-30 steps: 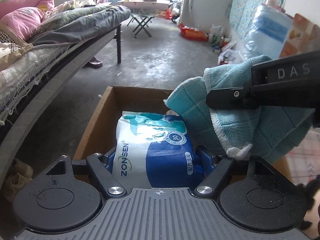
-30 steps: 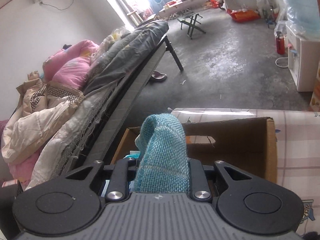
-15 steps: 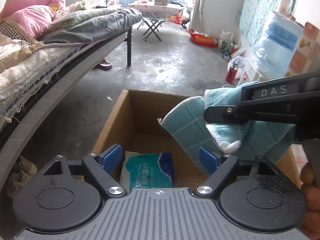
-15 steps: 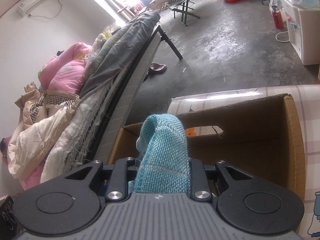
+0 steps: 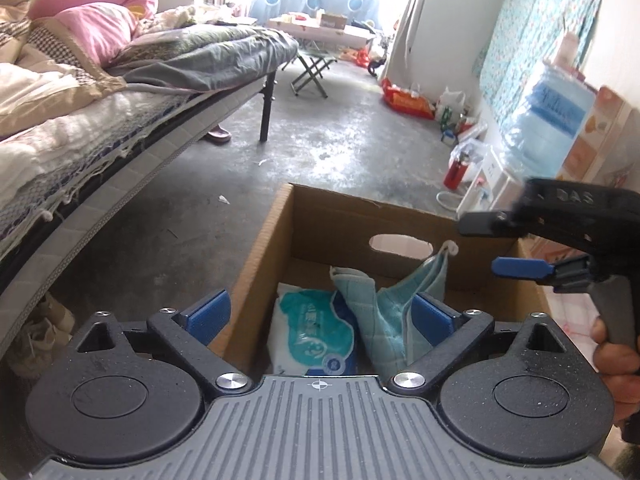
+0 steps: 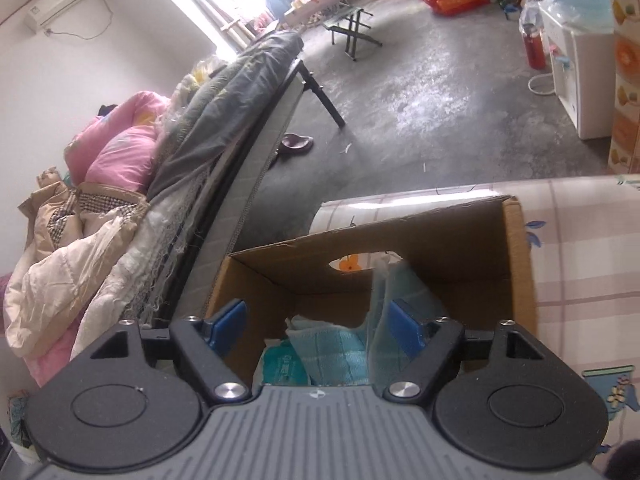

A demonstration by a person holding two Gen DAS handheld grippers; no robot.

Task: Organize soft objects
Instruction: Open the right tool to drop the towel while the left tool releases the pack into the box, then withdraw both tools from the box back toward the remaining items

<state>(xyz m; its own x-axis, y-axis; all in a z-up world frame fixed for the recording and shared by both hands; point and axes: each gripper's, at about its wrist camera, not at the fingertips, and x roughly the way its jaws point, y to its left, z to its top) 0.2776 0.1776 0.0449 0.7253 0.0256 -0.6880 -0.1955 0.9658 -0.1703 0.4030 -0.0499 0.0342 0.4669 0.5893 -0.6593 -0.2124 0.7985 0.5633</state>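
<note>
The teal cloth [image 5: 394,308] lies crumpled inside the open box [image 5: 344,216], at its right side, one corner propped against the far wall under the handle slot [image 5: 401,245] and its lower folds touching the wipes pack [image 5: 314,334] to its left. The right gripper [image 6: 316,322] hangs over the box with its jaws opening; the cloth shows blurred just below and between the pads, and none of it looks pinched. The left gripper [image 5: 320,314] is at the near rim, its jaws opening too, with nothing between them but the view down onto the pack and cloth. By its look the cloth is light, limp terry: it will sag and unfold from any 1 pinch, so a bunched fold near its middle is the safer hold if it needs tidying. The pack looks soft but fuller, with slick plastic film, and is best squeezed across its narrow sides.
</note>
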